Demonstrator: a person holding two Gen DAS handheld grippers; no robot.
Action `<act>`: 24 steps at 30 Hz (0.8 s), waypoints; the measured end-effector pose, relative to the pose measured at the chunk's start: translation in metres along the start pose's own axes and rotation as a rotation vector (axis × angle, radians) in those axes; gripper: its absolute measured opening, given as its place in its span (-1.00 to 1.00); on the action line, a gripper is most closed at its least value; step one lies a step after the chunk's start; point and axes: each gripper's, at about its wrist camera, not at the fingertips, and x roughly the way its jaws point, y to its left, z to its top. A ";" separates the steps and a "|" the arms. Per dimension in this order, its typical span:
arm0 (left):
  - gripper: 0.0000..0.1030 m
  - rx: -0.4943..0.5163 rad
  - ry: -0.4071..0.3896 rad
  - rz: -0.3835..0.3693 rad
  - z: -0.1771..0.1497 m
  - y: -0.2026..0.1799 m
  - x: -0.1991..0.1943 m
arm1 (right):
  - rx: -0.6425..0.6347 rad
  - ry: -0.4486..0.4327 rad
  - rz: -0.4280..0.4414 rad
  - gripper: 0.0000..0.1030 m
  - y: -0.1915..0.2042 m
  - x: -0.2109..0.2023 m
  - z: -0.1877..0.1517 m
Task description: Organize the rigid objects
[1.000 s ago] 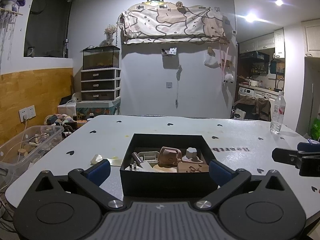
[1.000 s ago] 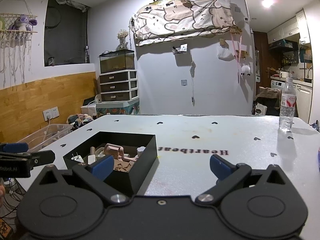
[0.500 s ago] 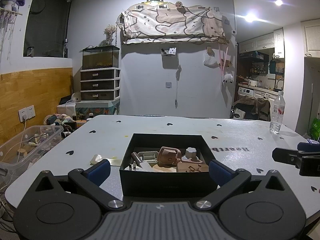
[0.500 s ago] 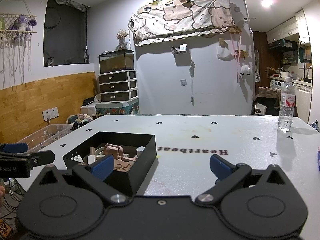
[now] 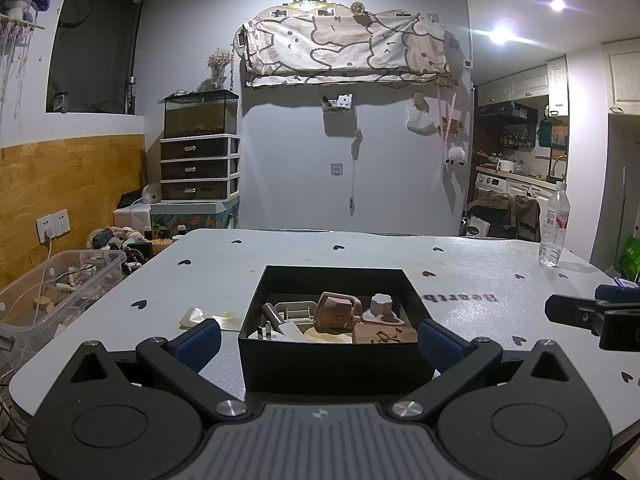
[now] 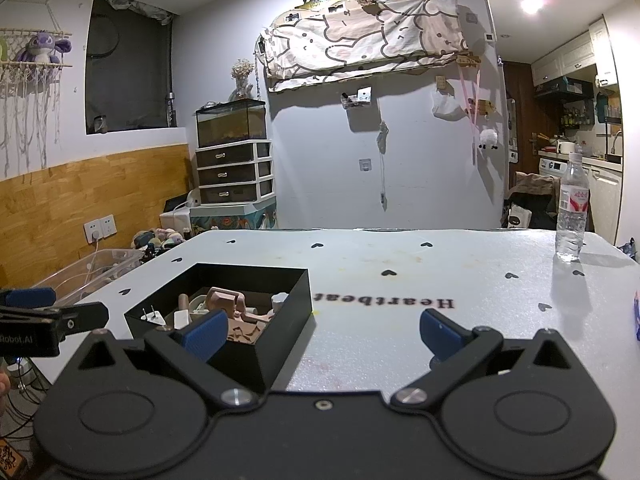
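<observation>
On the table [image 6: 400,344] — "Heartbeat", beside the black box [image 6: 280,332]

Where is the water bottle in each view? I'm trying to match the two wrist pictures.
Left wrist: water bottle stands at the far right table edge.
Right wrist: water bottle stands right of centre, larger.
Shared landmark: black box on the table.

One black box [image 5: 336,356], one water bottle [image 5: 554,226], two hand-held grippers [image 5: 319,340].
</observation>
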 end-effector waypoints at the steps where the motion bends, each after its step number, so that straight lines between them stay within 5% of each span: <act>1: 1.00 0.000 0.000 0.000 0.000 0.000 0.000 | 0.000 0.000 0.000 1.00 0.000 0.000 0.000; 24: 1.00 -0.008 0.004 0.002 -0.004 -0.003 0.001 | 0.005 0.001 -0.003 1.00 -0.004 -0.001 -0.001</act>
